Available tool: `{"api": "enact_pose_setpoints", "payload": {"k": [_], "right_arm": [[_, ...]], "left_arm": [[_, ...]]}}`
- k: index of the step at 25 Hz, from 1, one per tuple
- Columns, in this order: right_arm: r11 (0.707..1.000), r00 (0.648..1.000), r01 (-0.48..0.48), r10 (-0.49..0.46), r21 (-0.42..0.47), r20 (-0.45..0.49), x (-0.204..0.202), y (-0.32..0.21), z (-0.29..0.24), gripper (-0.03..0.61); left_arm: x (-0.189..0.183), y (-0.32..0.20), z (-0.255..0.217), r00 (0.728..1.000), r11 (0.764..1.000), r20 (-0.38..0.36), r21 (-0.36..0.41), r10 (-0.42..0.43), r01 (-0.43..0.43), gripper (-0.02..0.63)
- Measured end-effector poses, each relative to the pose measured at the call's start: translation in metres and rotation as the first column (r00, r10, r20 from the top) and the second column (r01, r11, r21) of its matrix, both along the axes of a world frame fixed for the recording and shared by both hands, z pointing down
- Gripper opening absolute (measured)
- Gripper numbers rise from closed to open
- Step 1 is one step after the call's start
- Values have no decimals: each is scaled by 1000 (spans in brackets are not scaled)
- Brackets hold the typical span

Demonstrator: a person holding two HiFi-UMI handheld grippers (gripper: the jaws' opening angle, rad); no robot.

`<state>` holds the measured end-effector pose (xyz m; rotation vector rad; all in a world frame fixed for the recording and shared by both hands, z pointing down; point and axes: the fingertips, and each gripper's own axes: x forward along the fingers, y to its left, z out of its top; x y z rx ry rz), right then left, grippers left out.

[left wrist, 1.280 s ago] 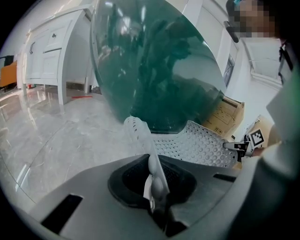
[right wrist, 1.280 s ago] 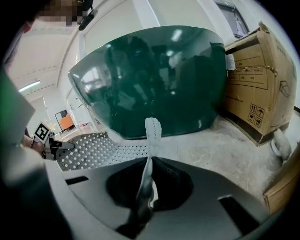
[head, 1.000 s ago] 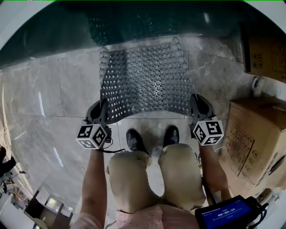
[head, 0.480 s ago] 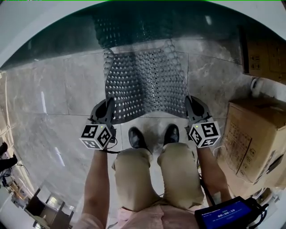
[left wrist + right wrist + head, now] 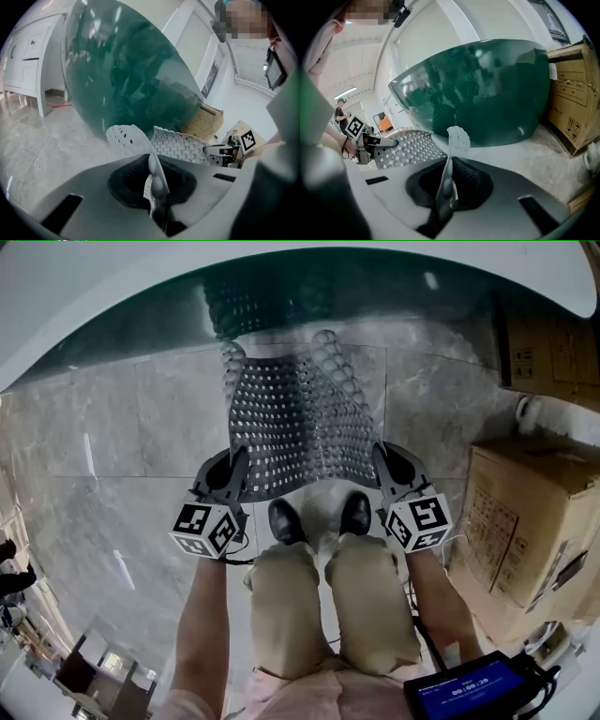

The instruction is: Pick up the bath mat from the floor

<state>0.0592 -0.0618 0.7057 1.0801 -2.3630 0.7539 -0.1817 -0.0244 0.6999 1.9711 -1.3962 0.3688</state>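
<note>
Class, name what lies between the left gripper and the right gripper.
The head view shows it: the bath mat hangs between the left gripper and the right gripper, each shut on a near corner; the person's black shoes stand below.

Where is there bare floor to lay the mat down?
The widest bare floor lies left of the bath mat, in front of the green tub. A narrower strip runs between the mat and the cardboard boxes. It is crowded at the person's shoes and along the boxes on the right.

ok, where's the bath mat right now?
Head view, centre: the bath mat hangs between the left claw and right claw, each shut on a near corner, far end by the green tub.
</note>
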Motion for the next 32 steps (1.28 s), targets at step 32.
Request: {"api": "enact_pose_setpoints", "payload": {"k": [32], "right_arm": [[994, 992, 112, -113, 21, 50, -62, 40, -270, 26]], "left_arm": [[18, 26, -273, 996, 996, -59, 60, 66, -63, 34]]}}
